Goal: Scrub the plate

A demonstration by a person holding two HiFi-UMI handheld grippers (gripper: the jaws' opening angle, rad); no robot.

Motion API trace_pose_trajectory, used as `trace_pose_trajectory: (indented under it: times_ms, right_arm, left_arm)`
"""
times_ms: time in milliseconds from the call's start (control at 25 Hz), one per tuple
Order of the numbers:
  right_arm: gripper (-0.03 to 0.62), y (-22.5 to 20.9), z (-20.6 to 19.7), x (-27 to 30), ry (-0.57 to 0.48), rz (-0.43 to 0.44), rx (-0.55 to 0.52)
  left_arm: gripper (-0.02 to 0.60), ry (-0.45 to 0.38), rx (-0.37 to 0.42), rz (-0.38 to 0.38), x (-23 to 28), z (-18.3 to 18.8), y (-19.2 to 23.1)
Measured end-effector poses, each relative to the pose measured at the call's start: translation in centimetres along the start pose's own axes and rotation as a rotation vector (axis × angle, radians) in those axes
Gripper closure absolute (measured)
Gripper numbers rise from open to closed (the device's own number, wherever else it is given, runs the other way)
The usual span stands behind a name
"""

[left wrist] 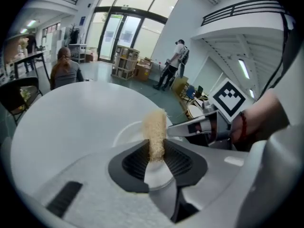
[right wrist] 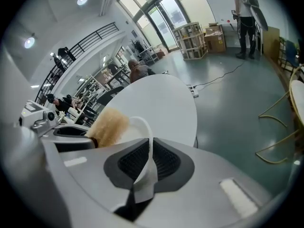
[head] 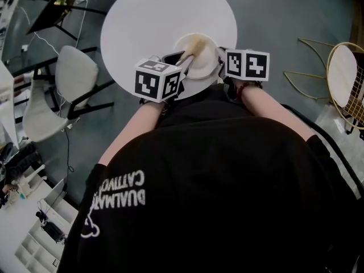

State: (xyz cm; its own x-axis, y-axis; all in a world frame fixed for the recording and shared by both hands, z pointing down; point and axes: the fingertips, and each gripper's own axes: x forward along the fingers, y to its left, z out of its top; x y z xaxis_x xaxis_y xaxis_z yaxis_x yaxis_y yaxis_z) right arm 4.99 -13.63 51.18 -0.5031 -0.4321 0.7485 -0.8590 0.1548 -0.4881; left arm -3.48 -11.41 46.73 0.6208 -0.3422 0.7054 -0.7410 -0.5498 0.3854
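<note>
A small white plate lies near the front edge of the round white table. My right gripper is shut on the plate's right rim; in the right gripper view the thin white rim stands pinched between the ribbed pads. My left gripper is shut on a tan fibrous scrubber. In the left gripper view the scrubber sticks up from the jaws over the plate. The scrubber also shows at the plate's left side in the right gripper view.
A pale chair stands left of the table and a gold wire chair to the right on the grey floor. A white shelf with small items is at the lower left. People stand far off in the hall.
</note>
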Motion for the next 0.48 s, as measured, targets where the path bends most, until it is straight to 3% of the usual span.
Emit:
trace_pose_trajectory:
  times_ms: [120, 480]
  right_arm:
    - [0.560, 0.3, 0.0, -0.1, 0.000, 0.012, -0.014]
    - [0.562, -0.4, -0.3, -0.4, 0.017, 0.022, -0.042]
  left_arm:
    - [0.492, 0.077, 0.041, -0.070, 1.6, -0.8, -2.0]
    - [0.492, 0.175, 0.044, -0.046, 3.0, -3.3, -1.3]
